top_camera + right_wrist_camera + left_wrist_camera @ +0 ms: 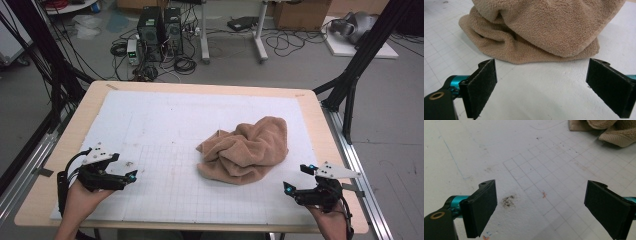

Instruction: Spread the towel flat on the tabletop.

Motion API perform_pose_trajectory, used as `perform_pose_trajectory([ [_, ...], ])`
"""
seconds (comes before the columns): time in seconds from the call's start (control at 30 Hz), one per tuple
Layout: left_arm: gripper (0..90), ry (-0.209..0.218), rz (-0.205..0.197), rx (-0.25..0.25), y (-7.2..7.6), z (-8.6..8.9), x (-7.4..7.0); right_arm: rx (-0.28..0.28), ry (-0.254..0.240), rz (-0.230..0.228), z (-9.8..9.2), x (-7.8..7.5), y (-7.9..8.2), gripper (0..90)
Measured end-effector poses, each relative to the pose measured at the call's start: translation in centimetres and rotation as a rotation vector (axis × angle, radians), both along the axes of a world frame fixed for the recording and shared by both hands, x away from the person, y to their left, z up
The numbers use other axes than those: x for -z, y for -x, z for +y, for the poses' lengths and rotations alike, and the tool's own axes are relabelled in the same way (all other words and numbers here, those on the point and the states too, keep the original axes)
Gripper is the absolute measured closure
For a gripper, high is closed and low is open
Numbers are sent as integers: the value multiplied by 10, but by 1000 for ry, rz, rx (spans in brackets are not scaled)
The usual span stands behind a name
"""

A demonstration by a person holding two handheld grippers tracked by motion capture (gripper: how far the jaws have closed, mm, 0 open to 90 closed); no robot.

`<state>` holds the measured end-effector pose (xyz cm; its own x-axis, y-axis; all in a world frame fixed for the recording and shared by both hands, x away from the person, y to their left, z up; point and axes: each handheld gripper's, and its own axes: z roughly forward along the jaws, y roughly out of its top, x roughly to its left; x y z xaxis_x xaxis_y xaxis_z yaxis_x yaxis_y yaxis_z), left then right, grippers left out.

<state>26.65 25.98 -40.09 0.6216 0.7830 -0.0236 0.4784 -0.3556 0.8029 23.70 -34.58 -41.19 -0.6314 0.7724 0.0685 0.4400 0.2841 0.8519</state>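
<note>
Two grippers: left gripper [131,176] at lower left and right gripper [298,179] at lower right, each with jaws apart and empty. One crumpled tan towel [248,149] lies right of centre on the white gridded mat [165,125], nearer the right gripper. One mat covers one wooden table [70,130].

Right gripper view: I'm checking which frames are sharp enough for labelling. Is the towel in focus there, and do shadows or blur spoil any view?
Right gripper view: the towel is sharp, its loops visible, with a soft shadow under its edge. Left gripper view: grid lines on the white mat are crisp, no glare. High view: softer, coarser detail; even light; faint shadows beside the towel.
</note>
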Motion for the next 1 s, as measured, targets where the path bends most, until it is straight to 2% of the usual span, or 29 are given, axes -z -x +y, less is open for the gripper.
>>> perform_pose_trajectory([
  [0.27, 116, -4, 5, -1, 1, 1, 3, -9, 0, -4, -1, 2, -5, 90],
  [0.4, 116, -6, 4, 2, 4, 3, 3, -9, -6, 5, -1, 1, -4, 90],
  [1.0, 116, 2, 1, 0, 9, 8, 1, -24, -4, -12, 5, -3, -2, 90],
])
